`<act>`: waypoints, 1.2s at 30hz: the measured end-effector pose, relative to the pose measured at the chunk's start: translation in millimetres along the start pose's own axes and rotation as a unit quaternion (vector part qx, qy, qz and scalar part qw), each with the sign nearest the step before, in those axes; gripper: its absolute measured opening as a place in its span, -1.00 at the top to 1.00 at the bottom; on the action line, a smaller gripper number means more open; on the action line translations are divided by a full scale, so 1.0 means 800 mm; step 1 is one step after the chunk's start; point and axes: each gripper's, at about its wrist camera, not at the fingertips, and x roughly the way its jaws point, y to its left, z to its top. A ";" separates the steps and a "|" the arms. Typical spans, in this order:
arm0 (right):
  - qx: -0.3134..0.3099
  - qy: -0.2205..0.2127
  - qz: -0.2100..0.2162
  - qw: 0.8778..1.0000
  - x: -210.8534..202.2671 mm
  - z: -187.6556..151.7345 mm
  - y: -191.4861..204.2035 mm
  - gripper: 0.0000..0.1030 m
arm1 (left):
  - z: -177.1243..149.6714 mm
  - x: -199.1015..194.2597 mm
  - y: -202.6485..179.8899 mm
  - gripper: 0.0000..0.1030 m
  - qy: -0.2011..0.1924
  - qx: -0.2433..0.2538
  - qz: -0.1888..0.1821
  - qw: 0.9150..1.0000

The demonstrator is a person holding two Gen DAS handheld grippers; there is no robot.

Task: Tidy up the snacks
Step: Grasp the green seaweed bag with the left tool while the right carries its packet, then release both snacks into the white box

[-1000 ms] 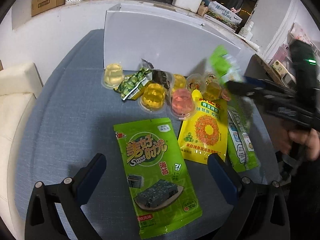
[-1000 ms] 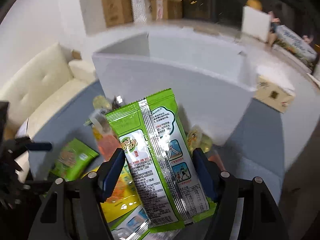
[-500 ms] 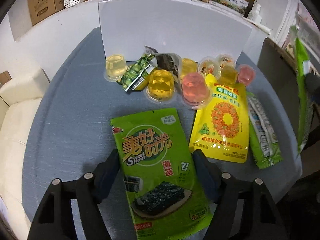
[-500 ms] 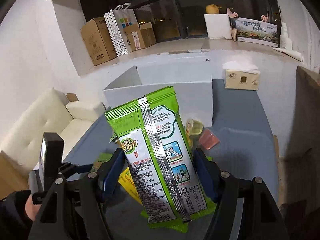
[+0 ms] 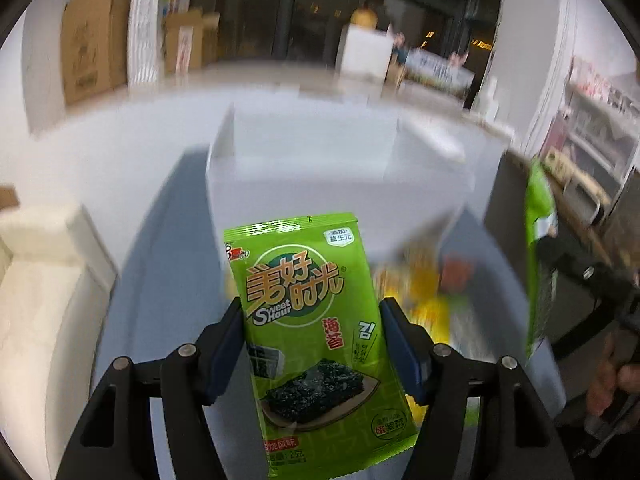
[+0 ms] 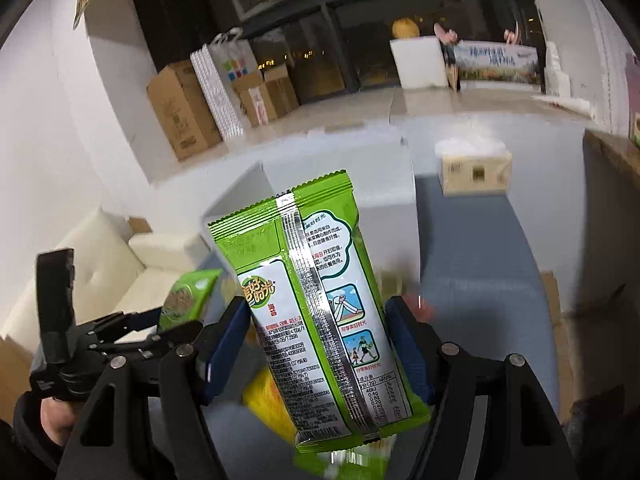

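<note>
My jaws have just closed on the left gripper point(image 5: 312, 344), clamping a seaweed packet point(image 5: 316, 340); the right gripper point(image 6: 316, 356) clamps a second packet point(image 6: 320, 312), both lifted toward the white box point(image 5: 312, 160); jelly cups point(image 5: 440, 276) remain on the desk point(image 5: 168, 280), unsorted

The white box point(image 5: 320, 168) stands open-topped ahead; loose snacks point(image 5: 432, 300) crowd the table point(image 5: 168, 264) before it.

A green seaweed snack packet point(image 5: 312, 332), printed side toward the camera with a picture of dark seaweed on a plate, stood upright between the left jaws, pinched at both side edges, its top above the fingertips. A second green packet point(image 6: 320, 312) showed its silver back seam and small print, tilted slightly, clamped likewise between the right jaws. Blurred yellow and orange snacks point(image 5: 424, 292) lay beyond and below.
</note>
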 end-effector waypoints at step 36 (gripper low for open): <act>0.024 -0.004 -0.053 0.998 0.102 0.146 -0.021 -1.00 | 0.159 0.070 0.013 -1.00 -0.049 0.055 0.027 0.997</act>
